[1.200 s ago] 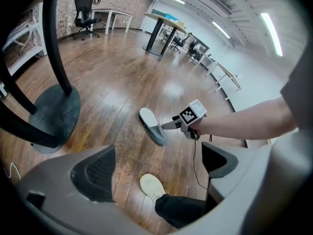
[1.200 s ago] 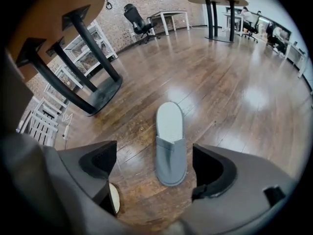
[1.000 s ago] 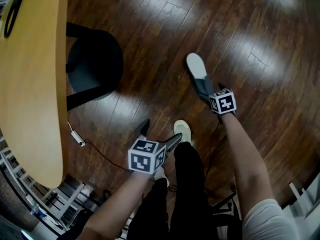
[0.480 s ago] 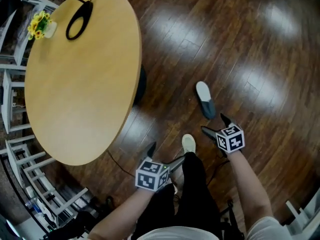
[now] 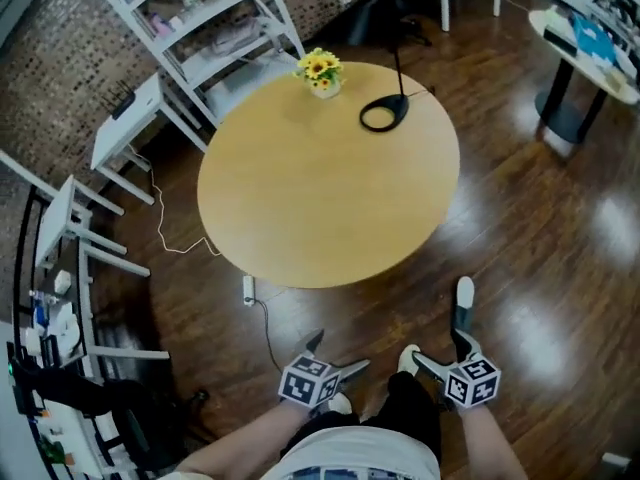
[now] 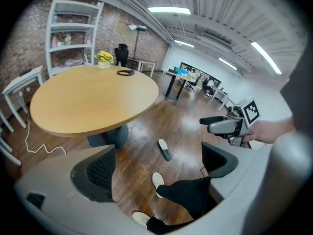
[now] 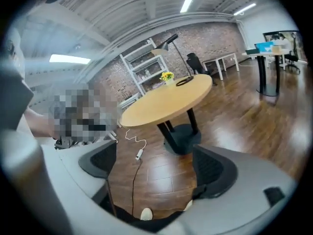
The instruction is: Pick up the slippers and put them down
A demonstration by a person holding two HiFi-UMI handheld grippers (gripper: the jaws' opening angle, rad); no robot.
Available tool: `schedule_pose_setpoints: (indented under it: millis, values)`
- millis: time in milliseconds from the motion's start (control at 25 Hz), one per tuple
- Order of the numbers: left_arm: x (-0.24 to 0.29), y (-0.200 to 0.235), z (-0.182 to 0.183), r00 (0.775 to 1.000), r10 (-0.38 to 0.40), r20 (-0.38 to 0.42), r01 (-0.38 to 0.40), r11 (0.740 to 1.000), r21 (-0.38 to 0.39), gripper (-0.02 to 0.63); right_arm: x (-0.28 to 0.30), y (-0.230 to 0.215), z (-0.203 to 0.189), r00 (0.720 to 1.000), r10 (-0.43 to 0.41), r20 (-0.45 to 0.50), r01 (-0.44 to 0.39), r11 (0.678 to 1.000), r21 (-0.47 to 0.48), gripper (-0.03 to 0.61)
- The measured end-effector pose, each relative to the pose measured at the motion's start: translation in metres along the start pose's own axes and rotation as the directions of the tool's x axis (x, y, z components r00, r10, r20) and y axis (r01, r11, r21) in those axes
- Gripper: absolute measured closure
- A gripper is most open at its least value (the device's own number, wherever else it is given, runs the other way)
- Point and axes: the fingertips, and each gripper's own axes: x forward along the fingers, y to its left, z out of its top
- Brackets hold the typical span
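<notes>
One grey and white slipper (image 5: 464, 303) lies flat on the dark wood floor, right of the round table; the left gripper view shows this slipper (image 6: 164, 149) beyond my jaws. My right gripper (image 5: 440, 352) hangs open just short of it, not touching, and shows as the right gripper (image 6: 211, 124) in the left gripper view. My left gripper (image 5: 338, 354) is open and holds nothing, low at the middle. Between both pairs of jaws only floor, a dark trouser leg and the person's white shoes (image 6: 157, 183) show. No second slipper is in view.
A round wooden table (image 5: 320, 208) on a black base (image 7: 182, 139) stands ahead, carrying a pot of yellow flowers (image 5: 320, 71) and a black looped lamp base (image 5: 384, 115). A white cable with an adapter (image 5: 248, 288) lies by the table. White shelves (image 5: 200, 18) stand behind.
The right gripper, at the slipper's dark end a second ago, has drawn back and the slipper stays on the floor. The head view has swung up, taking in the whole table.
</notes>
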Motion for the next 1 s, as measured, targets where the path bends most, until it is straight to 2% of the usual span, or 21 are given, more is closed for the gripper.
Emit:
schedule_pose_setpoints:
  millis: [80,240,360,480,720,880,1000]
  values:
    - [-0.054,0.032,-0.008,0.996,0.057,0.074,-0.054,0.998,-0.039,0.063,0.009,0.053,0.008,0.998,0.022,-0.057,-0.026,0.996,-0.081,0.075]
    - [-0.144,0.084,-0.020,0.966,0.155,0.207,-0.130,0.983,-0.134,0.063,0.026,0.141,0.043,0.992,0.051,-0.119,-0.078,0.969,-0.236,0.078]
    - [-0.203,0.114,-0.040,0.946,0.205,0.250,-0.163,0.970,-0.178,0.063,0.033,0.202,0.067,0.993,0.056,-0.100,-0.083,0.951,-0.297,0.078]
    - [-0.244,0.140,-0.068,0.933,0.231,0.277,-0.169,0.959,-0.230,0.063,0.039,0.245,0.083,0.998,0.032,-0.055,-0.049,0.937,-0.347,0.079]
    - [-0.259,0.162,-0.138,0.938,0.234,0.254,-0.170,0.953,-0.251,0.063,0.036,0.263,0.040,0.999,-0.039,-0.020,0.030,0.942,-0.334,0.080]
    - [-0.288,0.158,-0.148,0.944,0.213,0.253,-0.146,0.955,-0.258,0.063,0.014,0.288,0.031,0.998,-0.058,-0.038,0.043,0.945,-0.326,0.080]
    - [-0.294,0.158,-0.147,0.946,0.210,0.247,-0.142,0.953,-0.269,0.063,0.008,0.290,0.029,0.996,-0.065,-0.060,0.043,0.947,-0.319,0.080]
